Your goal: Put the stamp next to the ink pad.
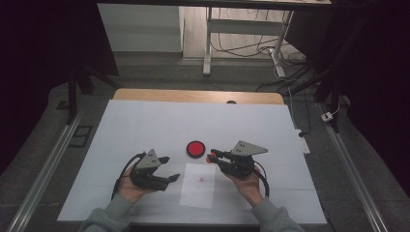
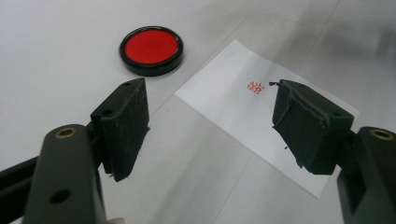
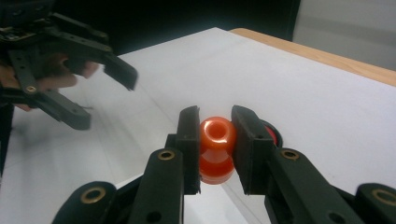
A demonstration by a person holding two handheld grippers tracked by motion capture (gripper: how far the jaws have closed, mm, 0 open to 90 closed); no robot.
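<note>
Stamp [image 3: 216, 148] clamped in right gripper [image 3: 215, 149], held above the paper's [image 2: 233, 107] far edge beside the ink pad [image 1: 196, 149]. Left gripper [image 2: 210, 126] wide open, empty, over the paper. Risks: unpinned paper shifts under the stamp; a drip smudges the red mark [image 2: 256, 87].

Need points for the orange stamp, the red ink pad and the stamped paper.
orange stamp [image 3: 216, 140]: right gripper view, its rounded body between the jaws.
red ink pad [image 2: 151, 47]: left gripper view, middle of the red surface.
stamped paper [image 2: 233, 112]: left gripper view, bare white area below the red mark.

Glossy orange plastic stamp [image 3: 215, 149]; matt white paper [image 2: 243, 112]
</note>
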